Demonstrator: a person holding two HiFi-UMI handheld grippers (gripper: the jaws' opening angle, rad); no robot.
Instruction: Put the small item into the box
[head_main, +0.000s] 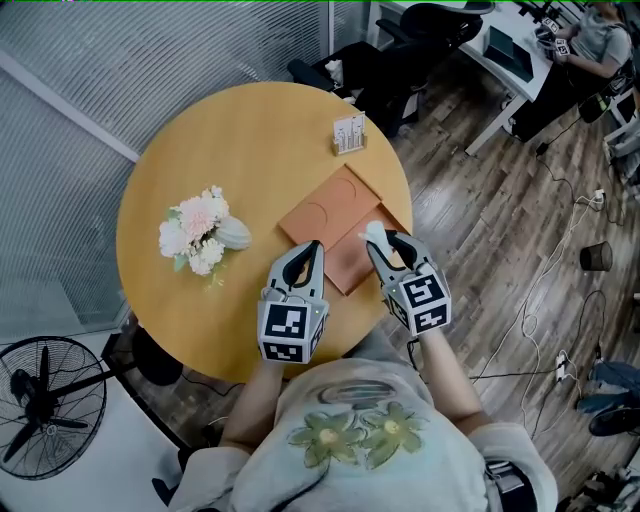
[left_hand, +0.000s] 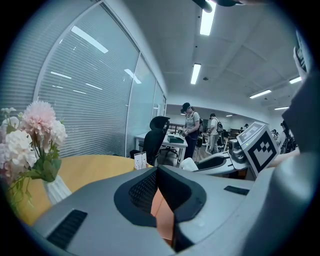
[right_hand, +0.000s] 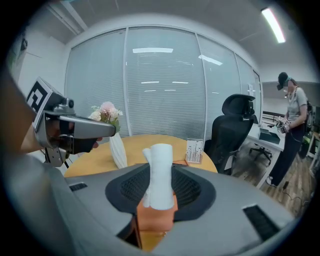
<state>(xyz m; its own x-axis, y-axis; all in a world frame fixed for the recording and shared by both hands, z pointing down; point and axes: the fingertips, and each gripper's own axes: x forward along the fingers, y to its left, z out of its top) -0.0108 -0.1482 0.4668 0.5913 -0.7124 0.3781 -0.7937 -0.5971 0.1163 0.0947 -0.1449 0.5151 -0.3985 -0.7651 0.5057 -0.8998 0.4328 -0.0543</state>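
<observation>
White roll (right_hand: 161, 172), soft, cylindrical

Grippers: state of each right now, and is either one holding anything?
Left gripper: closed, tips together, nothing seen gripped.
Right gripper: closed on the white roll, held upright between its jaws.

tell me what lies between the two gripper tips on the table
The flat orange box spans that gap in the head view, between the left gripper and the right gripper, which holds a white roll.
</observation>
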